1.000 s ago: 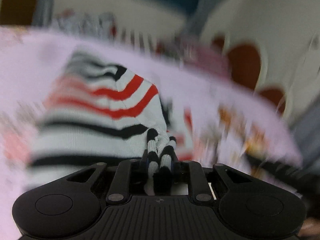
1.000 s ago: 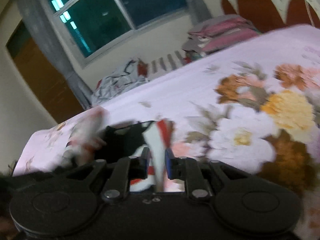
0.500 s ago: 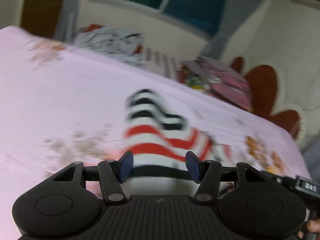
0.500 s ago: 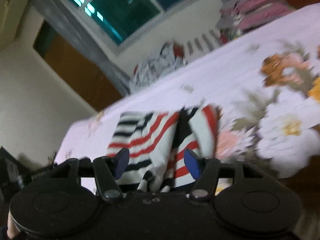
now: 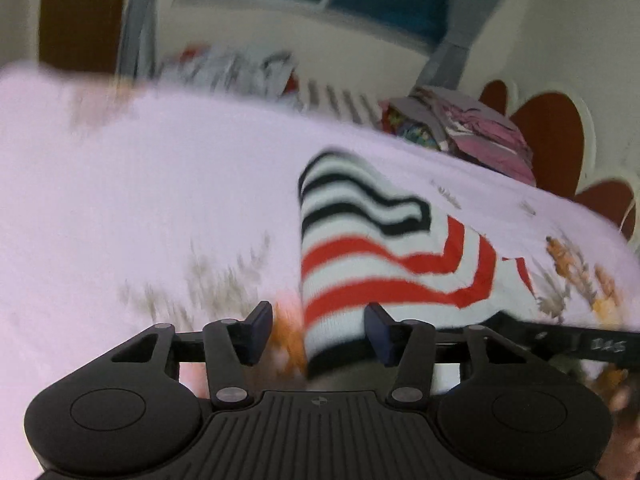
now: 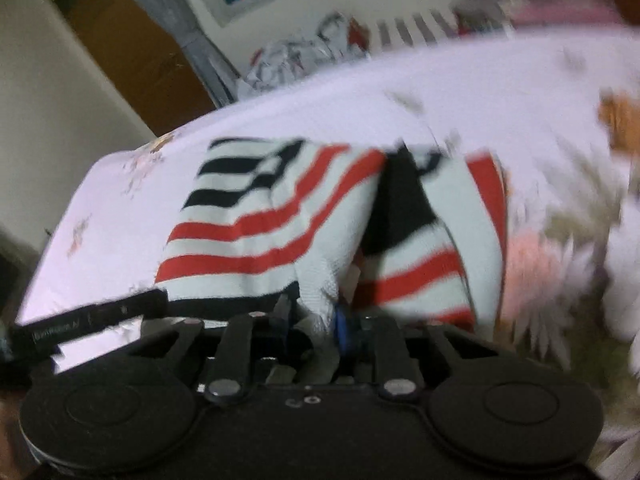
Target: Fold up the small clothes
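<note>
While the striped sweater (image 5: 384, 256) lies half-folded on the flowered bed (image 5: 160, 200), the left claw (image 5: 318, 336) gapes apart and the right claw (image 6: 316, 320) pinches its hem; tugging from that single corner could undo the fold.

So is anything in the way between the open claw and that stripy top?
Nothing visible. The left claw is open with the striped top already lying between its fingers on the floral bedsheet; no other object sits between them.
</note>
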Available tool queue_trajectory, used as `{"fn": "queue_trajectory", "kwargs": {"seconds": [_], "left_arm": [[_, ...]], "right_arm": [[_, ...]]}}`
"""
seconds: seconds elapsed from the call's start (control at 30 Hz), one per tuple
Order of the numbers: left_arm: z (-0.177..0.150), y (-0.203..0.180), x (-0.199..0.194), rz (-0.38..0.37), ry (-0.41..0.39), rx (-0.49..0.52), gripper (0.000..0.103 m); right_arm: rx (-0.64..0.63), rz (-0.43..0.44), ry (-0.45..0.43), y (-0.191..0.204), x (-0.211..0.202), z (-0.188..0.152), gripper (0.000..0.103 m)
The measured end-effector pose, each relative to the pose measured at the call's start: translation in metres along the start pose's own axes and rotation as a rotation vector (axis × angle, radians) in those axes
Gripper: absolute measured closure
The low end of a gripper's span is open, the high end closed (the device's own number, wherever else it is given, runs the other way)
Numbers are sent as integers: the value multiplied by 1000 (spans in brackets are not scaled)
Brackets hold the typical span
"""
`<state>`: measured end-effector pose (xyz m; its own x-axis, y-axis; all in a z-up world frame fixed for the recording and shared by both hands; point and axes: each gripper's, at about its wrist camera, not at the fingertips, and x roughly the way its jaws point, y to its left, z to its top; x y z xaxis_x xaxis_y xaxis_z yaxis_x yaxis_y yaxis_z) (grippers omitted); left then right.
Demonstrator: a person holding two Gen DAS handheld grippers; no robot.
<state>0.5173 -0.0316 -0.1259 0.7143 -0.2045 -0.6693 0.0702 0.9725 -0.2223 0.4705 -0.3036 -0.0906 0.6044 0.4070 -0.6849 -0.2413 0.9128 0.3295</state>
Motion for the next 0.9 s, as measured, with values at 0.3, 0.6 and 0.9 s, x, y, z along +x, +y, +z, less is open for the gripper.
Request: {"fn": "queue_trajectory", "kwargs": {"seconds": [0.3,0.6,0.9], "left_arm": [[11,-52,-11,-125,-51,176,74],[1,-77,6,-93,56,312,74],[2,-67,20,-159,63,231,74]], "right_arm": [[-86,-53,-200,4,-69,-2,86],[65,-137,-69,-52,-29,-39,87],[37,-165,-69,-56,-32,-40,89]]}}
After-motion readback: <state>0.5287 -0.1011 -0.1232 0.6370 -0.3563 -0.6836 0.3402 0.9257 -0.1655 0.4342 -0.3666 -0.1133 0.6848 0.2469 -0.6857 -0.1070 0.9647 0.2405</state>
